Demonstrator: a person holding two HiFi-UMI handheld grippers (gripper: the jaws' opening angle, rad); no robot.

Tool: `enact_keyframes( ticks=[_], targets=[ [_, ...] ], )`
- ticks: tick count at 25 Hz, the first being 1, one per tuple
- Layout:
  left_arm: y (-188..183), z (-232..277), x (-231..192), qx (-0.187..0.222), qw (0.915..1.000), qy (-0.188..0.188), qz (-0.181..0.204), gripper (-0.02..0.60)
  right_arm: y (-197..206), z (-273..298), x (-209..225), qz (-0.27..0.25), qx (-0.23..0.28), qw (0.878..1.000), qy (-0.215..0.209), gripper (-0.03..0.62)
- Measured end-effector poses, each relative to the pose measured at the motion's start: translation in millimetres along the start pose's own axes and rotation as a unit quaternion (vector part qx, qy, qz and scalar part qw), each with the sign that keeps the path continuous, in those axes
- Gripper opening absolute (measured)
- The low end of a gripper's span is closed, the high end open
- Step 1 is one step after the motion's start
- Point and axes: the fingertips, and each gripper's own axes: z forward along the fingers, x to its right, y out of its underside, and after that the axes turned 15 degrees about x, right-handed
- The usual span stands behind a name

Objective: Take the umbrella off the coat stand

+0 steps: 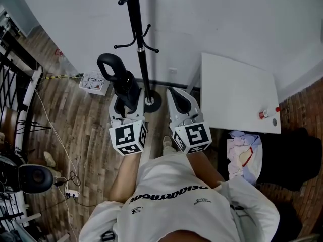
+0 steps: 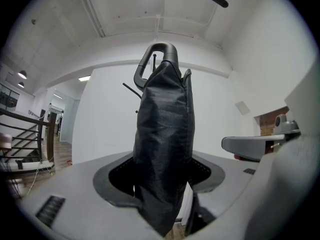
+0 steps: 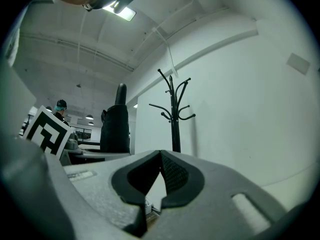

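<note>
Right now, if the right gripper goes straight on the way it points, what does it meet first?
Probably the tall black coat stand: its pole rises almost dead ahead of the right gripper, jaws shut and empty. Depth is unclear; it could slip past to the white wall behind.

Umbrella in left tool, left of coat stand.

The white shirt bears dark upside-down lettering, too small and warped to read.
</note>
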Motion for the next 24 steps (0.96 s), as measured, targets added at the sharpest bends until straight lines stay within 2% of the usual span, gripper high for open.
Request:
enact_keyframes(
  ticks=[9,24],
  targets=[
    [6,-16,-2,-0.004,0.9999,-0.008,-0.005,0.261,1,-4,-6,-0.003,-0.002,1.0,-0.001,-0.005],
    [25,-14,2,-0.016,0.9998,-0.006,-0.004,0.261,10,-1,2,-0.006,-0.007,1.0,0.002,-0.005]
  ],
)
